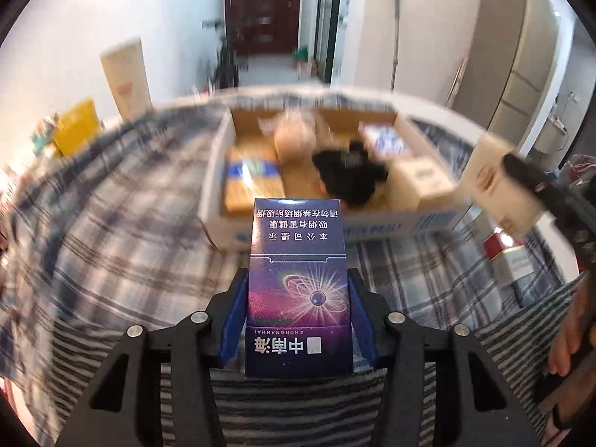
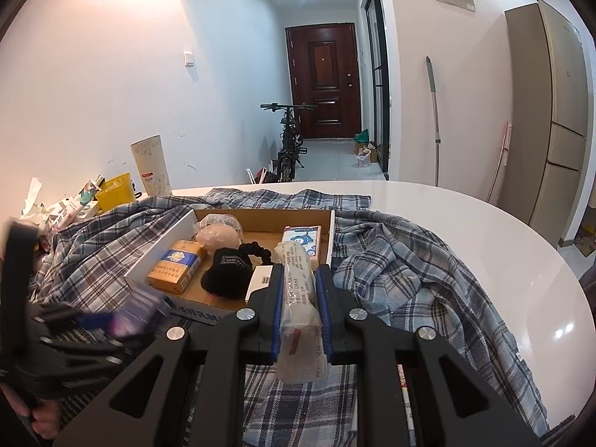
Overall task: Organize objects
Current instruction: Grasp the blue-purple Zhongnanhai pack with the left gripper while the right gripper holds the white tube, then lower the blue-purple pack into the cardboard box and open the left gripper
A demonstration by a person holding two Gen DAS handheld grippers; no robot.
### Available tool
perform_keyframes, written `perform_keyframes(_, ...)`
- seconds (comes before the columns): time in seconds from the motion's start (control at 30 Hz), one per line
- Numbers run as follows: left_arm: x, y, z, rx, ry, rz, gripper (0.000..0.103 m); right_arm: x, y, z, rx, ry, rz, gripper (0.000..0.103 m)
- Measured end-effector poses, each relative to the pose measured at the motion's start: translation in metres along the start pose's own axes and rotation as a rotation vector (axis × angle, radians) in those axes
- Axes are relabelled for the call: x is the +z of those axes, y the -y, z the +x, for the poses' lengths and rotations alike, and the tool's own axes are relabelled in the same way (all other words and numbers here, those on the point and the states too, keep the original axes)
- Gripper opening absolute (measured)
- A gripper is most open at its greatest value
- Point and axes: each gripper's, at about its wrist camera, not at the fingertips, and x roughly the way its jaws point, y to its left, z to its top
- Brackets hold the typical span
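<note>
The left gripper [image 1: 298,320] clamps a purple Zhongnanhai cigarette pack [image 1: 298,290] between its blue pads, the pack's far end jutting past the fingertips toward the open cardboard box [image 1: 335,223] just beyond. The right gripper [image 2: 301,309] is closed tight on a clear-wrapped white roll [image 2: 298,294], which sticks out beyond its fingertips over the box's near wall, above the plaid cloth [image 2: 409,279].

Both grippers [image 1: 298,309] [image 2: 301,298], jaws clamped.
</note>
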Motion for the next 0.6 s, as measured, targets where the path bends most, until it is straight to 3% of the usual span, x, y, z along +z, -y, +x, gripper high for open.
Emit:
perform_keyframes(0.13, 0.026, -0.009, -0.018, 0.024, 0.055, -0.002, 0.053, 0.000, -0.001, -0.001, -0.001, 0.002, -0.007, 0.016)
perform_keyframes(0.27, 0.057, -0.020, -0.014, -0.004, 0.047, -0.026, 0.053, 0.000, 0.000, -0.002, -0.019, 0.017, -0.013, 0.016)
perform_keyframes(0.4, 0.081, -0.028, 0.009, -0.024, 0.010, -0.067, 0.053, 0.000, 0.004, 0.000, -0.024, 0.009, 0.006, 0.016)
perform_keyframes(0.6, 0.083, -0.032, 0.053, -0.068, -0.064, -0.114, 0.053, -0.001, 0.006, 0.004, -0.014, -0.013, 0.014, 0.016)
